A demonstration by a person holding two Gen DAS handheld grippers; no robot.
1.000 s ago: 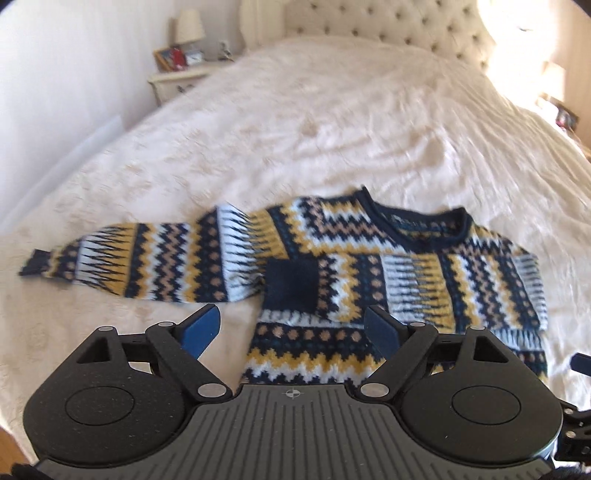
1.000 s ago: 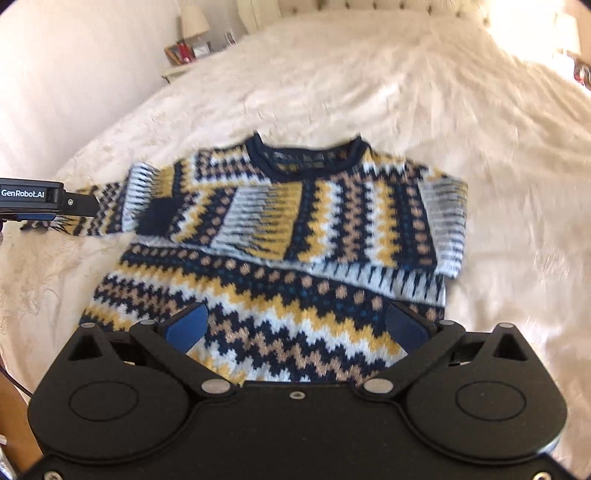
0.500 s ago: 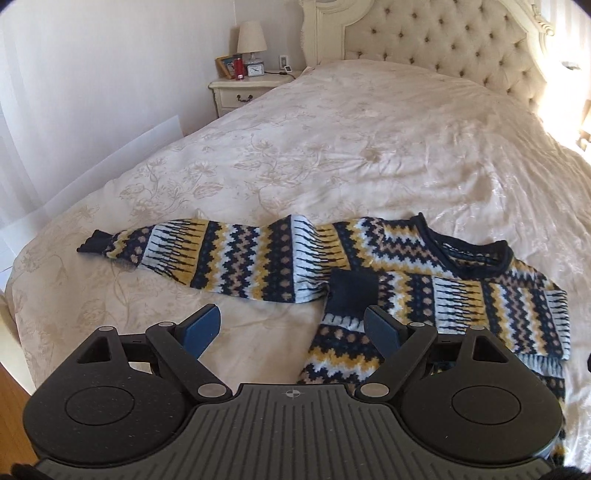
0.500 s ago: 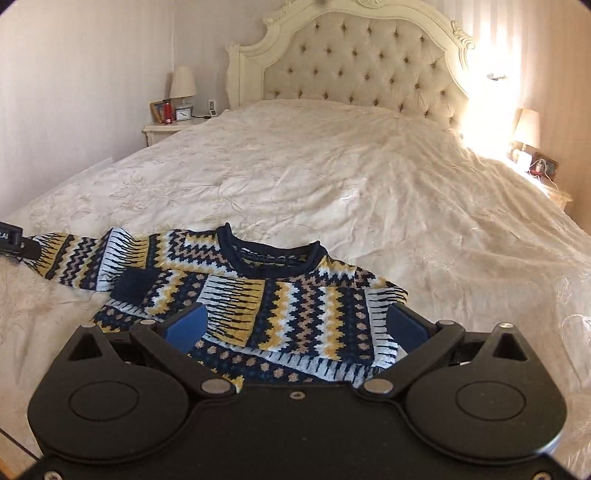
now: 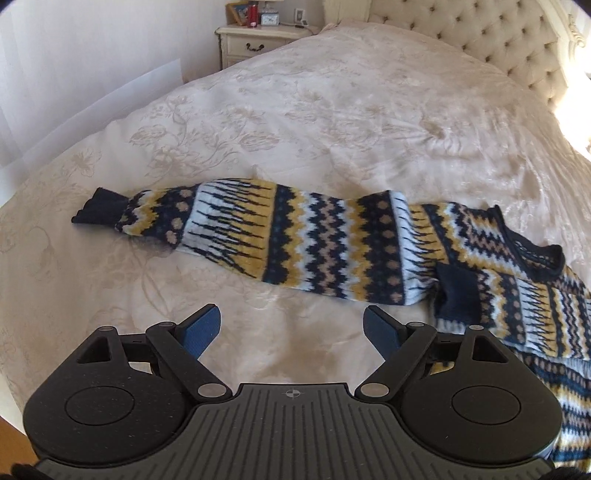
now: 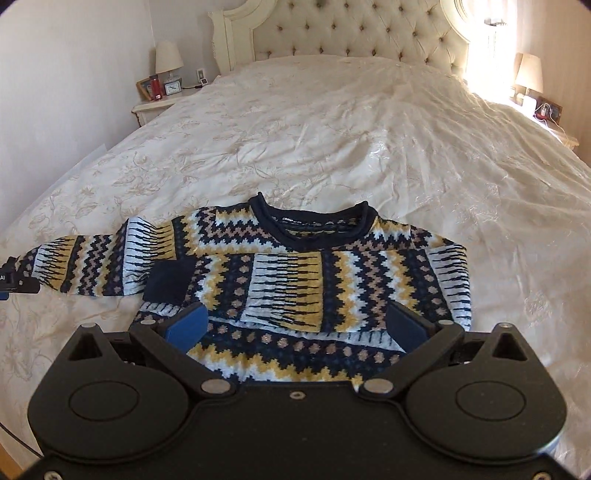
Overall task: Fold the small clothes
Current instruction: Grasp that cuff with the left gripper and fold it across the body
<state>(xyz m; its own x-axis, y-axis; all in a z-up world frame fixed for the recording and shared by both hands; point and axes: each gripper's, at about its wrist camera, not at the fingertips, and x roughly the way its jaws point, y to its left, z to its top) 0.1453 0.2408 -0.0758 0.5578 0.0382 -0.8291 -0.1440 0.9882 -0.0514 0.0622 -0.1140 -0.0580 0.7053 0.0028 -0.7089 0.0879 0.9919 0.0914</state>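
One sleeve left to fold: the patterned knit sweater [image 6: 295, 280] lies flat near the foot of the bed [image 6: 332, 129], its right sleeve [image 6: 295, 291] already crossed over the chest with the navy cuff [image 6: 170, 280] sitting at the left edge of the body, while the left sleeve [image 5: 258, 240] stretches straight out over the bedspread. Left gripper [image 5: 291, 328] hovers just short of that sleeve, fingers spread wide, holding nothing; right gripper [image 6: 295, 325] hangs over the hem area, also spread and empty. Risks, as I judge them: the knit is thick and floppy, so a pinch at mid-sleeve likely grabs only the top layer, or snags the quilted bedspread along with it. Lifting the sleeve by one point probably lets the free cuff [image 5: 99, 210] droop and twist, landing skewed. Dragging it across could also pull the shoulder and shift the sleeve already folded, since nothing pins the body down. Soft mattress means pressing down sinks instead of closing cleanly. Around: nightstand [image 5: 255, 44] with a clock and red item well apart at the head end, tufted headboard [image 6: 351, 33], lamps both sides. Nothing stands between the left gripper and the sleeve.
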